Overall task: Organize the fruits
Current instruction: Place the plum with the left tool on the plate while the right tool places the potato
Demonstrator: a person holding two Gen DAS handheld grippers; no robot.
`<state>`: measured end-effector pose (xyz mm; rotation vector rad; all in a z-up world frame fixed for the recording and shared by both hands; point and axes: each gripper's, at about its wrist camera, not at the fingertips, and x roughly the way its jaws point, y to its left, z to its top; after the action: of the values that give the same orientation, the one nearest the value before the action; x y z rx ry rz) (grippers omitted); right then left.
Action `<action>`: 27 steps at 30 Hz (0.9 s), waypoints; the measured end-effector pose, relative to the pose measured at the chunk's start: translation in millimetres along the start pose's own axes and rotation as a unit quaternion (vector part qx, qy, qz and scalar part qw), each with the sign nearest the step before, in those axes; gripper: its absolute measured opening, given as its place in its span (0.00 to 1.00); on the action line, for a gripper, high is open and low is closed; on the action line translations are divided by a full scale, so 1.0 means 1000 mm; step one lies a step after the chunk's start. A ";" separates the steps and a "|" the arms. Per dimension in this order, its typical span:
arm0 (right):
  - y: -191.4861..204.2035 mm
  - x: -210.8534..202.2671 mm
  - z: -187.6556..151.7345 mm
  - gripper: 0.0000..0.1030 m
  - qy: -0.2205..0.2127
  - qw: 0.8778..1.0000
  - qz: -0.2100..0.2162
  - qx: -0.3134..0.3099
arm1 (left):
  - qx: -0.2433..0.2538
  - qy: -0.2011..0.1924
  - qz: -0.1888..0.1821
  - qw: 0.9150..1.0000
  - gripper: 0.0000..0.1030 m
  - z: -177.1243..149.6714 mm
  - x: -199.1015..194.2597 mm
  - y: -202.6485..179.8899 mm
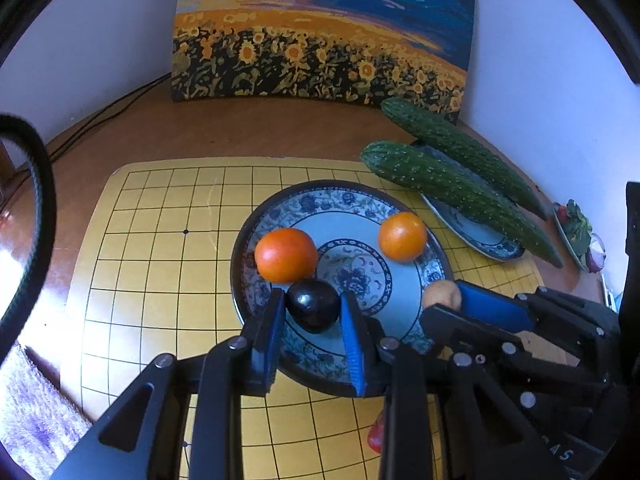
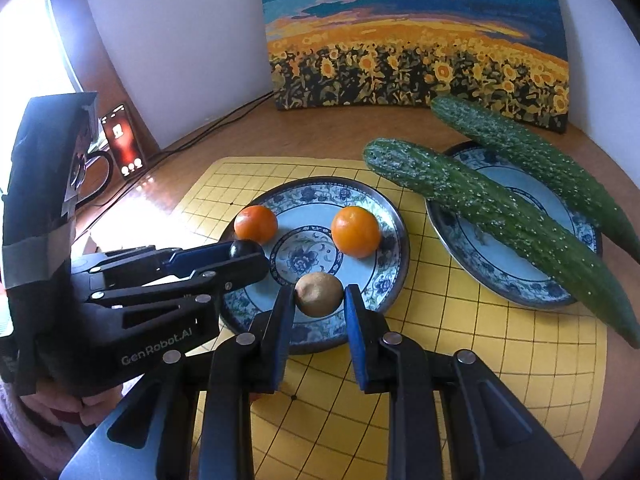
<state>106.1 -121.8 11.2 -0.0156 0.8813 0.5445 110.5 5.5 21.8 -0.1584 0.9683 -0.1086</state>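
Plum (image 1: 312, 305) between left jaws; kiwi (image 2: 319, 294) between right.

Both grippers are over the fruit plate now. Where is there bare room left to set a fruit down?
On the fruit plate, the centre medallion between the two oranges and the kiwi is free. The yellow grid mat left of the plate is bare. It is crowded at the plate's near rim, around the plum and both grippers, and on the cucumber plate.

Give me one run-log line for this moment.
left gripper: jaws around dark plum | right gripper: jaws around kiwi | both over fruit plate
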 end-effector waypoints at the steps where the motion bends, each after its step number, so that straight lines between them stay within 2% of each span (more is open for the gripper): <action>1: 0.000 0.001 0.001 0.26 0.000 1.000 0.000 0.000 | -0.001 -0.001 -0.003 1.000 0.28 0.000 0.000 0.000; 19: -0.011 0.018 0.009 0.26 0.002 0.999 -0.036 -0.005 | 0.008 0.001 -0.002 1.000 0.29 0.003 0.006 -0.004; 27: -0.015 0.009 0.008 0.33 -0.007 0.999 -0.034 0.005 | 0.000 -0.002 -0.012 1.000 0.40 0.002 -0.004 -0.002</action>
<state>123.3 -128.5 6.3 -0.0324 0.8666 0.4768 109.4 3.9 26.7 -0.1697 0.9628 -0.1295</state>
